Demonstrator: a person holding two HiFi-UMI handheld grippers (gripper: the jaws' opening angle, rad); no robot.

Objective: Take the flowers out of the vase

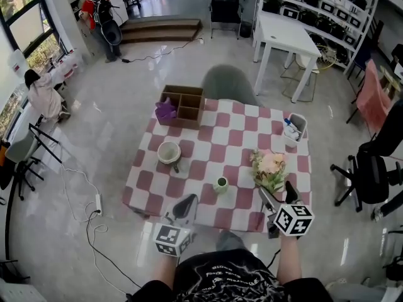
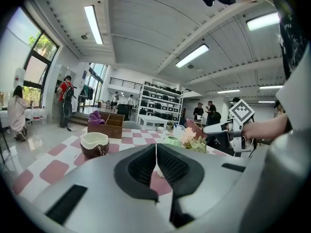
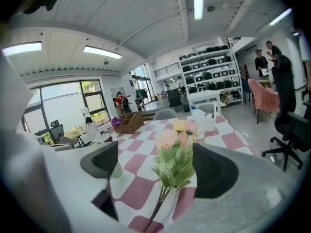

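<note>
Right gripper (image 3: 155,160): jaws wide, pads off the flowers (image 3: 176,147), which lie on the table (image 1: 208,148) between them.
Left gripper (image 2: 156,147): jaws together, nothing held.
Vase (image 1: 220,184): just ahead, between both grippers.

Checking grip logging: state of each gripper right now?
Left gripper: jaws shut, empty.
Right gripper: jaws open, flowers between them, ungripped.
</note>
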